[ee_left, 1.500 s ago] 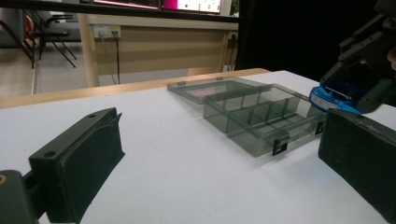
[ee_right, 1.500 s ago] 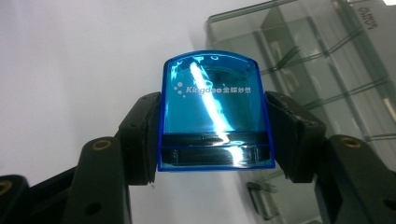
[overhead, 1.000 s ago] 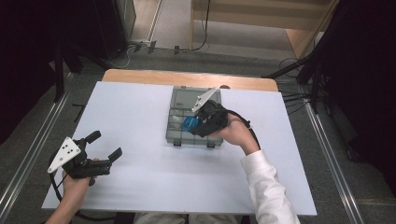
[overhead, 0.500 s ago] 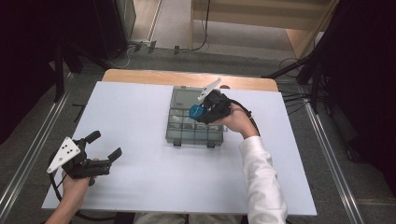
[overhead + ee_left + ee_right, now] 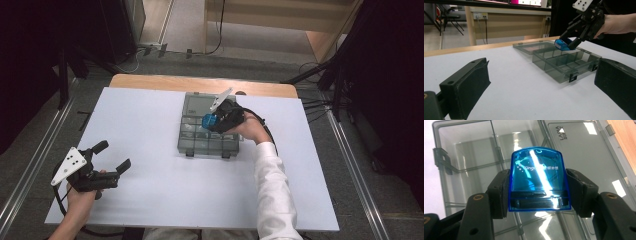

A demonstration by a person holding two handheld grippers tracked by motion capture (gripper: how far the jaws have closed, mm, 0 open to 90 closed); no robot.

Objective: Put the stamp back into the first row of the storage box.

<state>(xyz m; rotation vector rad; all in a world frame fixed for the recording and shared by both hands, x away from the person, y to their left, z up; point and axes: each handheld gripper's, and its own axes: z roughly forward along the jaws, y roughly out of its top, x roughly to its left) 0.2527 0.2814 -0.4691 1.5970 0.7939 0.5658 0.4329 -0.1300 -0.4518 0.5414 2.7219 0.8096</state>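
Observation:
A small clear-blue plastic case (image 5: 537, 181) is clamped between the jaws of my right gripper (image 5: 212, 121), which holds it just above the grey see-through compartment box (image 5: 192, 141). The box lies open in the middle of the table, its lid (image 5: 196, 104) folded flat behind it. From the left gripper view, the blue case (image 5: 563, 45) hangs over the box's (image 5: 564, 63) back compartments. My left gripper (image 5: 114, 156) rests open near the table's front left corner, nothing between its fingers (image 5: 466, 86).
The white table top (image 5: 150, 120) has a wooden strip (image 5: 165, 82) along its far edge. Metal rails run down both sides of the table. Black stands and cables sit on the floor beyond it.
My right gripper has carried the blue case a little farther from the person, over the box's back compartments. The left gripper has stayed put.

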